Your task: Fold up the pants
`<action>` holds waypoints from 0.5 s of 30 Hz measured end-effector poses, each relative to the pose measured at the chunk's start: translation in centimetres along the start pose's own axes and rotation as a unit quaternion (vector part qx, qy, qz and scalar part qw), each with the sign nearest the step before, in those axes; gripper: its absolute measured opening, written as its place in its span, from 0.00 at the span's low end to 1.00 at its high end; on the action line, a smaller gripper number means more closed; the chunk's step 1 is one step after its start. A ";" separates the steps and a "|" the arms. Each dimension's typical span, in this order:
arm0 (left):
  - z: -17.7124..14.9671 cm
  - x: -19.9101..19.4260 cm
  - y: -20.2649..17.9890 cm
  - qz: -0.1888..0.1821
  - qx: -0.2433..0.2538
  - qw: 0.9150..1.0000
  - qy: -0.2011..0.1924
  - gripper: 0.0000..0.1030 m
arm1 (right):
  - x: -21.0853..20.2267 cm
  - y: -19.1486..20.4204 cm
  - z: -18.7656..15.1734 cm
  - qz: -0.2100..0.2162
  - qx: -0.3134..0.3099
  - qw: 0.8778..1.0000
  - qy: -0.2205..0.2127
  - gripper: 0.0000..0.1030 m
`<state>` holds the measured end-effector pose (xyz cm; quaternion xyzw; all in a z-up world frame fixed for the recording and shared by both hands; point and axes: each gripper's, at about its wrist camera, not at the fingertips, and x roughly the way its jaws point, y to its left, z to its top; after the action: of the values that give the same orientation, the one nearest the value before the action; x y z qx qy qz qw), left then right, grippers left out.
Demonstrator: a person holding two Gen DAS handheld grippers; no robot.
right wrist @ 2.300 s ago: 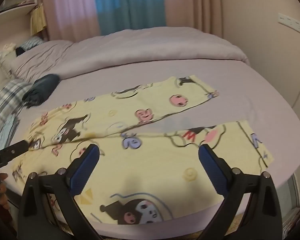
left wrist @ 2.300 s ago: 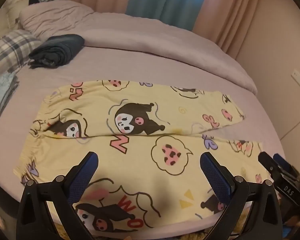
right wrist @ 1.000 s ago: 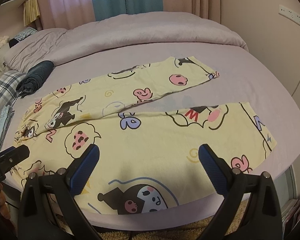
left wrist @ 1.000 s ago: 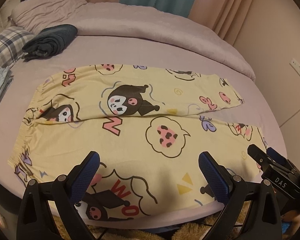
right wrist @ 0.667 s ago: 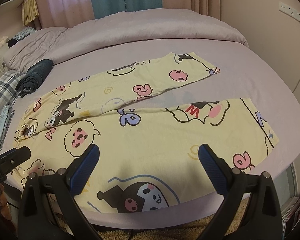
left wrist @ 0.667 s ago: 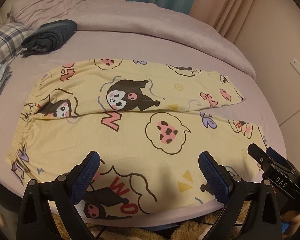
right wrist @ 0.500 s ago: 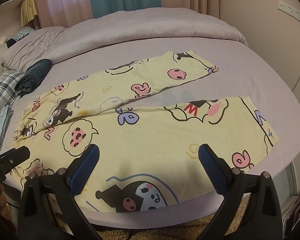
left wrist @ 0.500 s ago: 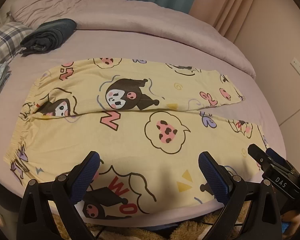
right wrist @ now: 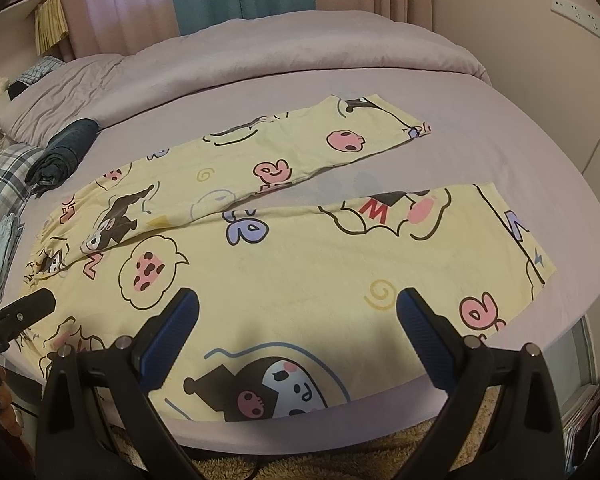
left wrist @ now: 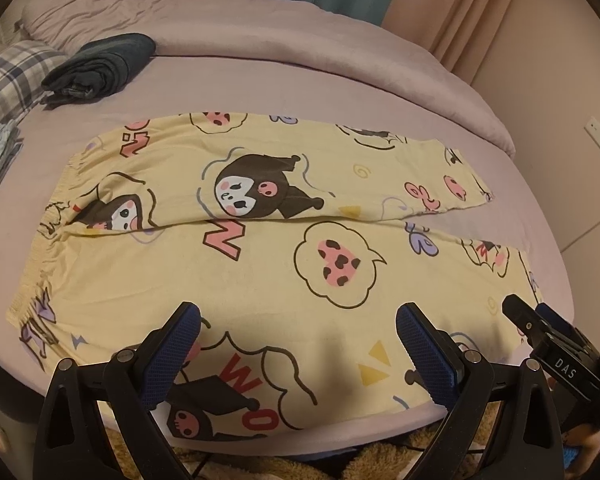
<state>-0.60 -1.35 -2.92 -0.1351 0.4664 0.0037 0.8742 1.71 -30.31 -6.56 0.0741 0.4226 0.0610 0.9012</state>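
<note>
Lying flat on the lilac bed (left wrist: 260,84), spread open: yellow cartoon-print pants (left wrist: 260,264), long axis running left to right across both views, waistband (left wrist: 44,256) bunching at the left end, two leg cuffs (right wrist: 536,248) ending at the right. Splitting into a narrow V toward the cuffs, far leg (right wrist: 300,152) angling away, near leg (right wrist: 380,280) hugging the bed's front edge.

Hovering just short of that near edge: left tool (left wrist: 296,344), jaws spread wide, gripping nothing, aiming at the thigh region nearer the waistband. Hovering likewise: right tool (right wrist: 296,328), jaws also wide apart and empty, aiming at the lower leg, nearer the cuffs. Each showing at the other view's edge, side by side.

Probably calling for a lengthwise fold first, near leg lifting over onto the far one, left tool taking the waist side, right tool the cuff side.

No containers showing. Sitting well apart at the far left: a dark folded garment (left wrist: 100,68) beside plaid bedding (left wrist: 8,80).
</note>
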 end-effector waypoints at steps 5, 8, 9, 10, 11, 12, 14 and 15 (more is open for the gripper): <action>0.0 0.2 -0.1 0.000 0.002 1.000 0.004 0.96 | 0.2 -0.7 0.0 -0.004 0.009 1.000 0.003 0.96; 0.0 0.1 0.1 0.003 0.000 1.000 0.003 0.96 | 0.3 -1.1 -0.1 -0.005 0.014 1.000 0.004 0.96; 0.0 0.1 0.3 0.004 -0.001 1.000 0.002 0.95 | 0.3 -1.3 -0.1 -0.006 0.016 1.000 0.004 0.96; 0.0 0.1 0.4 0.005 -0.003 1.000 0.001 0.95 | 0.3 -1.4 0.0 -0.008 0.017 1.000 0.004 0.96; 0.0 0.1 0.7 0.008 -0.007 1.000 0.003 0.95 | 0.4 -1.6 0.0 -0.009 0.019 1.000 0.004 0.96; 0.0 0.2 0.9 0.010 -0.010 1.000 0.003 0.95 | 0.4 -1.8 0.0 -0.010 0.021 1.000 0.005 0.96; 0.0 0.3 1.6 0.015 -0.020 1.000 0.005 0.92 | 0.5 -2.1 0.0 -0.013 0.027 1.000 0.006 0.96; 0.1 0.3 1.8 0.018 -0.023 1.000 0.005 0.91 | 0.6 -2.3 0.0 -0.013 0.029 0.999 0.006 0.96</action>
<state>-0.62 0.38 -3.57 -0.1464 0.4727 0.0292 0.8685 2.21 -32.47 -7.39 0.0947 0.4306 0.0373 0.8968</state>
